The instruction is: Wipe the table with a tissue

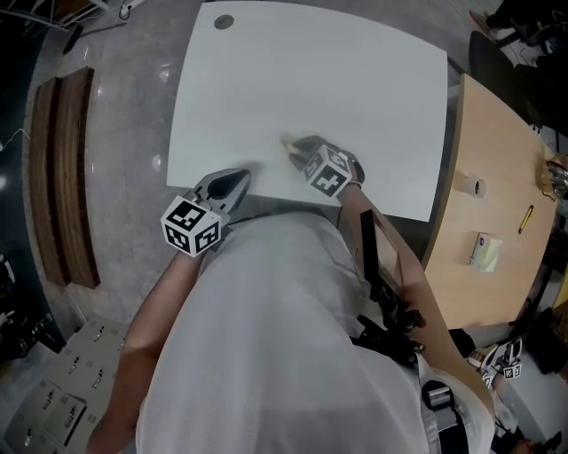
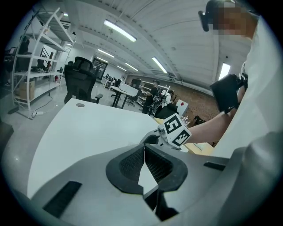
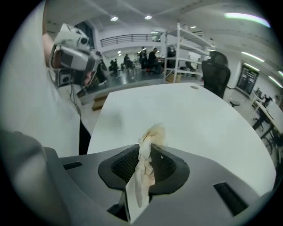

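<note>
Right gripper, centre of the head view: fingers pinching a crumpled, yellow-stained tissue over the white worktop, near its front edge. Left gripper at the worktop's lower-left edge: fingers pressed together, nothing between them.

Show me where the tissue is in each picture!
Head view: the tissue pokes out of the right gripper, centre, over the white table.
Left gripper view: tissue not visible; only the right gripper's marker cube shows, right of centre.
Right gripper view: bottom centre, tissue pinched between the fingers.
Shared landmark: the table's round hole.
</note>
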Available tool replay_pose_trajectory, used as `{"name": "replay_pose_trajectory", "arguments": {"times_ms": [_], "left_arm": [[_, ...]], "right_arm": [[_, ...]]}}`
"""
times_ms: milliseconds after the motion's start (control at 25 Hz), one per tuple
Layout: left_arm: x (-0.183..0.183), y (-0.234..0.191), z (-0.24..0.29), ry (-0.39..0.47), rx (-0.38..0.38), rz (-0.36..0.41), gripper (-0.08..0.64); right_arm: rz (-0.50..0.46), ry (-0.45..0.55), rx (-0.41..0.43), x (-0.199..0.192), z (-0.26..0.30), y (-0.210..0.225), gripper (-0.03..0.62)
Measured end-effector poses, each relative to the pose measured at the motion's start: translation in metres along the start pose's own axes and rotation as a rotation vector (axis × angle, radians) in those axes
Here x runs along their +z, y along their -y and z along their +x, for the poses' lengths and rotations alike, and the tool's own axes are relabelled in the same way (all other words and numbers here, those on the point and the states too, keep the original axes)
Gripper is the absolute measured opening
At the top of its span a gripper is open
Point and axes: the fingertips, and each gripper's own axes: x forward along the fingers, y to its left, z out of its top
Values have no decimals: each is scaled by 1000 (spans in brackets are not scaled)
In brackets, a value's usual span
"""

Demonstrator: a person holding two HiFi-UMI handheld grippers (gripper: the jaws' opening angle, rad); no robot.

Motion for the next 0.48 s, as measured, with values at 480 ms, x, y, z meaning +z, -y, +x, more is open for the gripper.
{"name": "replay_pose_trajectory", "arguments": {"times_ms": [480], "left_arm": [[-12,-10,-20,52,57,-56,8]], "right_arm": [[290,-27,-340,-52,-23,90,81]]}}
